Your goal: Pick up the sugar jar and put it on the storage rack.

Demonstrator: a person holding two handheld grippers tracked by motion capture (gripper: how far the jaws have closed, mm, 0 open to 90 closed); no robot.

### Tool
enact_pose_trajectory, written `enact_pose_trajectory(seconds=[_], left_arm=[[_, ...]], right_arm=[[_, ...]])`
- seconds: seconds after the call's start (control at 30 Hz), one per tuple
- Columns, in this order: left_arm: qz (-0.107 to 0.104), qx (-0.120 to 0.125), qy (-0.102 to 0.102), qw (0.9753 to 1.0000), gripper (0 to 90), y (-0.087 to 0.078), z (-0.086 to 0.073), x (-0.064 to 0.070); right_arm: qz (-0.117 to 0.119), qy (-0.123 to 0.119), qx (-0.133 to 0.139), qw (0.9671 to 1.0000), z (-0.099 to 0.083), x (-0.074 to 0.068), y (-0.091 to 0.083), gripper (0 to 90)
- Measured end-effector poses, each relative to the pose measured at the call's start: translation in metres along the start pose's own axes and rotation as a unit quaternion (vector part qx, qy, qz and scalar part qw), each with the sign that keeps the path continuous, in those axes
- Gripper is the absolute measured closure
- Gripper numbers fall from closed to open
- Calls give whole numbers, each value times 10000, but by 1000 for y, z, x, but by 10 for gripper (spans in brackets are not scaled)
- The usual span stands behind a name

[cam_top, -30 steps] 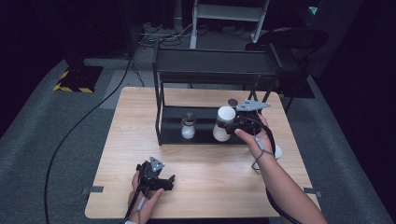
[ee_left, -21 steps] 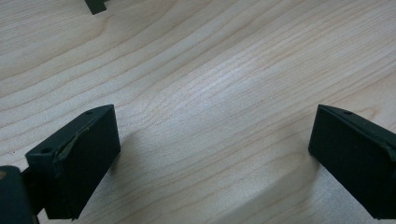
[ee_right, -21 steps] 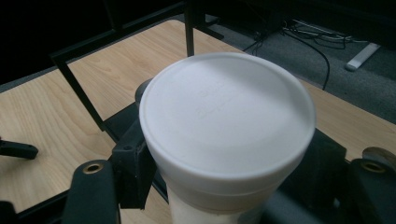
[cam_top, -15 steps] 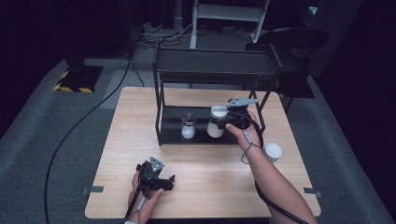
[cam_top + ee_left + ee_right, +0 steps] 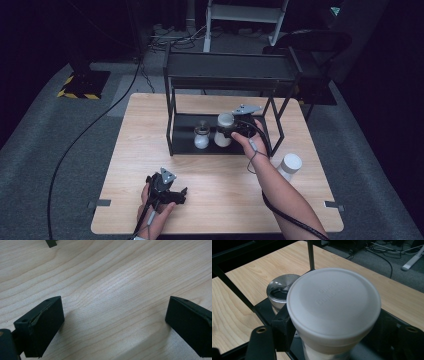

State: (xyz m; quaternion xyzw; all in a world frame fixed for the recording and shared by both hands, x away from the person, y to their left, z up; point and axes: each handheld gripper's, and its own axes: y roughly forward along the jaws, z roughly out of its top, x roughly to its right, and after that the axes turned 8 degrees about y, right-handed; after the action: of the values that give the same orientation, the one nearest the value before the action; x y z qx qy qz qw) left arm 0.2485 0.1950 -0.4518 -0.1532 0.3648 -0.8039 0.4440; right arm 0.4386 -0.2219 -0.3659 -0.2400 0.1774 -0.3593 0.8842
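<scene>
While the right gripper (image 5: 231, 131) stays clenched on the white jar (image 5: 333, 312) inside the rack (image 5: 225, 75), beside the shaker (image 5: 201, 137), the left gripper (image 5: 172, 196) rests released on the surface (image 5: 135, 150), well before the rack.

White-lidded jars: two, one (image 5: 223, 130) on the rack's lower shelf, one (image 5: 289, 165) on the tabletop at the right
Small metal-lidded jar (image 5: 201, 136): one, on the lower shelf just beside the first white-lidded jar
Black rack (image 5: 230, 70): one, with two shelves
Grippers: two, left gripper (image 5: 172, 192) and right gripper (image 5: 236, 129)
Tabletop (image 5: 145, 125): one
Hands: two
</scene>
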Motion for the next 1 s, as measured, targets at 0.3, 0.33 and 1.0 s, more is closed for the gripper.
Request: enact_pose_trajectory(seconds=[0.3,0.33,1.0], left_arm=[[0,6,-9,10000,20,0,0,0],[0,6,-9,10000,20,0,0,0],[1,6,-8,10000,20,0,0,0]], right_arm=[[-15,69,-73,9999,-1,-1,13,332],[-20,57,-82,9999,-1,-1,14,332],[-19,58,49,10000,-4,-1,10,177]])
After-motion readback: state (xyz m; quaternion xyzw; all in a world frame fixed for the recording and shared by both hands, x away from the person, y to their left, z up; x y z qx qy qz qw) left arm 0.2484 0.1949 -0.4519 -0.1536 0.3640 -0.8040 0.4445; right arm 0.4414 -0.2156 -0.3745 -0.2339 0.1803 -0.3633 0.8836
